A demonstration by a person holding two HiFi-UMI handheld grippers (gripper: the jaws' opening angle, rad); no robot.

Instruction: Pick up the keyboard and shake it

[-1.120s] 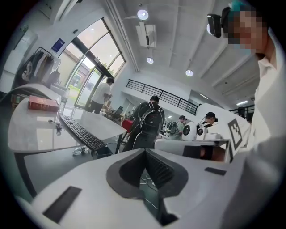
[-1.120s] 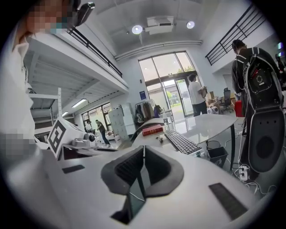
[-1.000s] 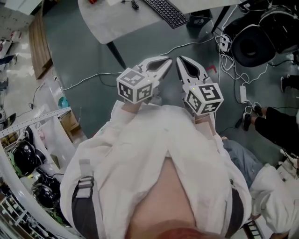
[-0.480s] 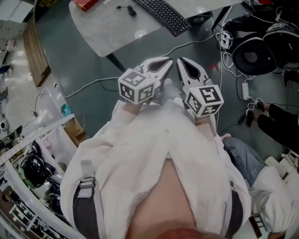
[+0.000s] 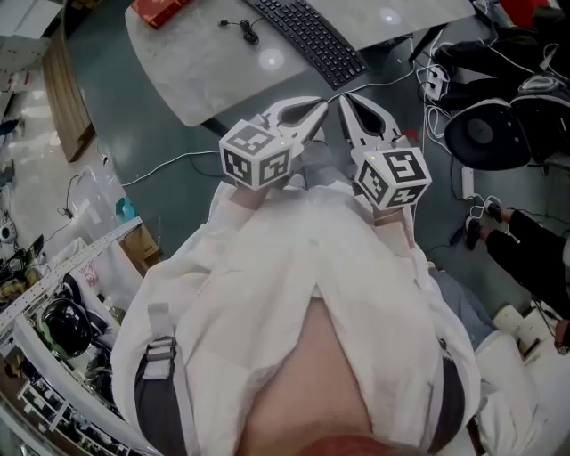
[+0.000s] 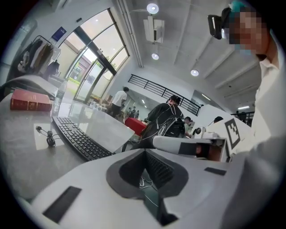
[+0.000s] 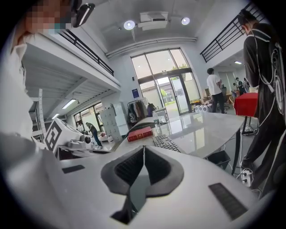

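Observation:
A black keyboard (image 5: 309, 37) lies on the pale table (image 5: 205, 76) near its front edge; it also shows in the left gripper view as the keyboard (image 6: 79, 138) and in the right gripper view as the keyboard (image 7: 166, 142). My left gripper (image 5: 322, 106) and right gripper (image 5: 342, 102) are held side by side in front of my chest, just short of the table edge, over the floor. Both are shut with nothing between the jaws, tips nearly level and pointing at the table.
A red book (image 5: 158, 11) and a small black cable (image 5: 247, 33) lie on the table left of the keyboard. A bottle (image 7: 155, 120) stands behind the book. White cables (image 5: 169, 158) cross the floor, with black bags (image 5: 485, 129) at the right. People stand beyond the table.
Both grippers have moved forward toward the table together. The table edge and keyboard have come closer in the head view. The jaws stayed shut.

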